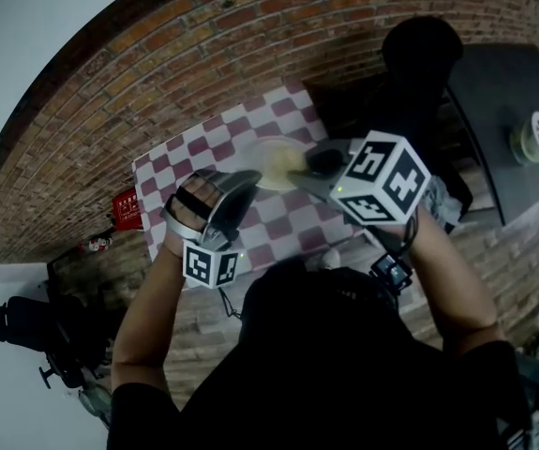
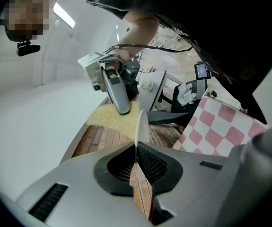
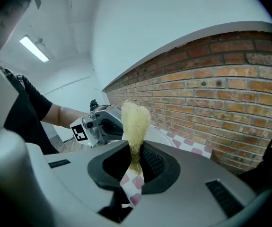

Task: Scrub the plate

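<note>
Over the checkered table, a white plate (image 1: 271,164) is held up by its near rim, with my left gripper (image 1: 245,186) shut on it. In the left gripper view the plate (image 2: 141,123) shows edge-on, pinched between the jaws (image 2: 136,151). My right gripper (image 1: 312,164) comes in from the right, shut on a yellow fibrous scrubber (image 3: 135,119). That scrubber (image 2: 113,118) lies against the plate's face, under the right gripper's fingers (image 2: 118,94). From the right gripper view, the left gripper (image 3: 100,125) sits just behind the scrubber, with a slice of the plate (image 3: 160,137) beside it.
The table wears a pink and white checkered cloth (image 1: 194,157) and stands against a brick surface (image 1: 250,26). A dark table (image 1: 508,111) with a round roll (image 1: 534,137) is at the right. A red object (image 1: 127,208) lies left of the table.
</note>
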Demonstrator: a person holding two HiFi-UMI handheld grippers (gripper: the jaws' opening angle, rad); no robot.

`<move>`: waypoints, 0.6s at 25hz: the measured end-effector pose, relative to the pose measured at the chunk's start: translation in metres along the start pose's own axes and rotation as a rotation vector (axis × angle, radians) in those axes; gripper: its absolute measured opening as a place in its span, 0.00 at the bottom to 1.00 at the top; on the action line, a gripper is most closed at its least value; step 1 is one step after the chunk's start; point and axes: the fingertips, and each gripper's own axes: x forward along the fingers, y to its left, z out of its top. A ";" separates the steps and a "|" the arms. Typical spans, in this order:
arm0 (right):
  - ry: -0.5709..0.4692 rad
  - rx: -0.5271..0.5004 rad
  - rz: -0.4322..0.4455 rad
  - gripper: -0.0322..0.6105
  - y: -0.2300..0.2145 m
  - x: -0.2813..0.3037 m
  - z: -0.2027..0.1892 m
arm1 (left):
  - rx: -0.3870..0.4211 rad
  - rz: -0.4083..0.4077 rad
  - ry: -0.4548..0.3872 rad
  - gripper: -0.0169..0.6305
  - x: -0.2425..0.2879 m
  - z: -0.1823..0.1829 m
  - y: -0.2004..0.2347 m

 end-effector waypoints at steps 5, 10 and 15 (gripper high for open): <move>0.024 0.036 -0.040 0.12 -0.019 -0.011 -0.021 | -0.008 0.015 0.015 0.06 -0.012 -0.003 0.004; 0.050 0.083 -0.090 0.12 -0.054 -0.009 -0.036 | -0.013 0.025 0.003 0.06 -0.019 0.002 0.007; 0.103 0.080 -0.118 0.12 -0.081 0.009 -0.040 | 0.004 0.027 -0.026 0.07 -0.022 0.016 0.011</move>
